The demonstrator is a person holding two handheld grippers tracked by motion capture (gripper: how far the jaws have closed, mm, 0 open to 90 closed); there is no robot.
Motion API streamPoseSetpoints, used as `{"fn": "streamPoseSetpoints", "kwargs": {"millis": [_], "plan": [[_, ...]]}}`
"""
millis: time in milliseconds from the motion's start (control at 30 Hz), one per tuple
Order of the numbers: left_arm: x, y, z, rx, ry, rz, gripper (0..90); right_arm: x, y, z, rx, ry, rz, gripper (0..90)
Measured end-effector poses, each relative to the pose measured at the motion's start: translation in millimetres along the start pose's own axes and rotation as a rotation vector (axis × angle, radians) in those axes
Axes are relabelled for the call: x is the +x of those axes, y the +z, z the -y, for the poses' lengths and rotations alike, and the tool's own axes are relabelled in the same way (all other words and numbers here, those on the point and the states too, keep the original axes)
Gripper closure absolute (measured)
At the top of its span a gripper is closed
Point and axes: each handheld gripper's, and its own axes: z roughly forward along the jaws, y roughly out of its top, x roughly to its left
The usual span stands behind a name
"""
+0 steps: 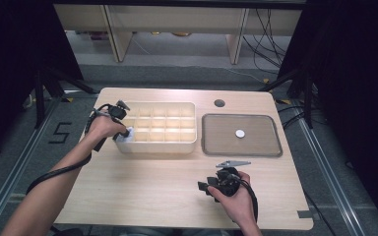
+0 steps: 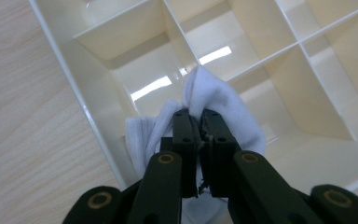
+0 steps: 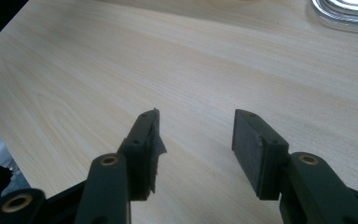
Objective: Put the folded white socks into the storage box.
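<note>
A cream divided organizer box (image 1: pixel 188 147) stands on the wooden table (image 1: pixel 142 187) at the back left. Over the box's near-left corner compartment my left gripper (image 1: pixel 126 132) is shut on a crumpled white cloth (image 1: pixel 130 136). In the left gripper view the jaws (image 2: pixel 200 116) pinch a fold of the cloth (image 2: pixel 226 105), which bulges out on both sides above the compartment wall (image 2: pixel 98 135). My right gripper (image 1: pixel 205 186) rests low over the table near the front edge. Its jaws (image 3: pixel 196 123) stand open over bare wood (image 3: pixel 121 56) with nothing between them.
A grey shallow tray (image 1: pixel 241 154) lies right of the organizer with a small white round thing (image 1: pixel 239 133) in it; its corner (image 3: pixel 345 14) shows in the right gripper view. A round cable hole (image 1: pixel 219 103) sits at the table's back.
</note>
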Motion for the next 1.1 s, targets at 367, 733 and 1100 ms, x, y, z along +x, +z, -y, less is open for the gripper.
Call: {"fn": "streamPoseSetpoints", "kwargs": {"millis": [367,733,1100], "plan": [[-5.8,7.2,1.2,0.025,-0.039,-0.007,86.0,-0.4,0.1,0.8,-0.004,-0.007,-0.023,52.1],[0.6,-7.6,7.2,-0.081,-0.057,0.044,76.0,-1.7,-0.8,-0.2,-0.012,0.000,-0.020,50.4],[-10.7,-38.8,25.7,-0.341,-0.047,0.063,51.6,-4.4,-5.7,-0.8,-0.025,-0.002,0.000,48.7]]}}
